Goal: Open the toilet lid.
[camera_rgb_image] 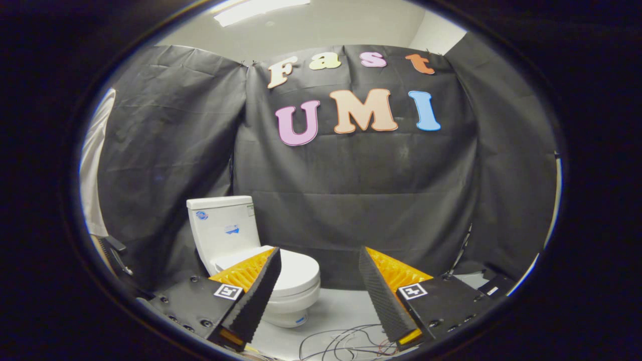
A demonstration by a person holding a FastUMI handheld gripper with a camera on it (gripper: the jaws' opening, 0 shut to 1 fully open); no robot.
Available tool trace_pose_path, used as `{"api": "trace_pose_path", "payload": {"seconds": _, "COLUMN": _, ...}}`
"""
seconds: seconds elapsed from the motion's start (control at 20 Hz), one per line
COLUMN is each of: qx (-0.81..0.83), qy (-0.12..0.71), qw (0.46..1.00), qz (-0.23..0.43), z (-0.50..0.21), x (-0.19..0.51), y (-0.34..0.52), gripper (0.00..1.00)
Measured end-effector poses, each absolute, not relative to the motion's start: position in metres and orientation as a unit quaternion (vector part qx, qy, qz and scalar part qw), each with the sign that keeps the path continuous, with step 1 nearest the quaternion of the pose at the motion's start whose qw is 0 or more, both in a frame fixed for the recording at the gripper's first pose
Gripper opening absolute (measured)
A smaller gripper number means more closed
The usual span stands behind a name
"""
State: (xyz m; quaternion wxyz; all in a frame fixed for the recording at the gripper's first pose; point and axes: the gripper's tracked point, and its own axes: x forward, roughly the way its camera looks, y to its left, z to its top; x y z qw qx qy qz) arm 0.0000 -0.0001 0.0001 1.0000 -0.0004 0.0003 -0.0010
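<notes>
The toilet (261,260) stands well beyond the spread-apart, empty gripper (320,263), tank against the black cloth wall, its closed lid (296,271) lying flat, long axis running toward the fingers' right.

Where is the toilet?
In the gripper view, the toilet stands against the black cloth wall, beyond the open tongs, partly behind their left finger, lid down.

The white ceramic toilet (261,260) stands on the pale floor against the black cloth wall, its boxy tank upright behind the bowl. Its smooth white oval lid (297,273) lies flat and closed on the seat, beyond the left finger, whose tip overlaps the lid's near edge
</notes>
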Motion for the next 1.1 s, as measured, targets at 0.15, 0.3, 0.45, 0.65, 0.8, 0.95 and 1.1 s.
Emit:
{"api": "trace_pose_path", "payload": {"seconds": 0.15, "qx": -0.001, "qy": 0.000, "qw": 1.000, "qz": -0.001, "z": 0.000, "x": 0.000, "y": 0.000, "gripper": 0.97}}
{"api": "trace_pose_path", "payload": {"seconds": 0.3, "qx": -0.001, "qy": 0.000, "qw": 1.000, "qz": -0.002, "z": -0.001, "x": 0.004, "y": 0.000, "gripper": 0.97}}
{"api": "trace_pose_path", "payload": {"seconds": 0.45, "qx": -0.001, "qy": 0.012, "qw": 1.000, "qz": -0.003, "z": -0.006, "x": 0.020, "y": 0.001, "gripper": 0.97}}
{"api": "trace_pose_path", "payload": {"seconds": 0.65, "qx": -0.002, "qy": 0.055, "qw": 0.998, "qz": 0.002, "z": -0.025, "x": 0.046, "y": 0.005, "gripper": 0.97}}
{"api": "trace_pose_path", "payload": {"seconds": 0.8, "qx": -0.005, "qy": 0.100, "qw": 0.995, "qz": 0.008, "z": -0.048, "x": 0.062, "y": 0.008, "gripper": 0.97}}
{"api": "trace_pose_path", "payload": {"seconds": 0.95, "qx": -0.008, "qy": 0.121, "qw": 0.992, "qz": 0.026, "z": -0.056, "x": 0.073, "y": 0.017, "gripper": 0.97}}
{"api": "trace_pose_path", "payload": {"seconds": 1.1, "qx": 0.000, "qy": 0.087, "qw": 0.995, "qz": 0.044, "z": -0.044, "x": 0.091, "y": 0.032, "gripper": 0.96}}
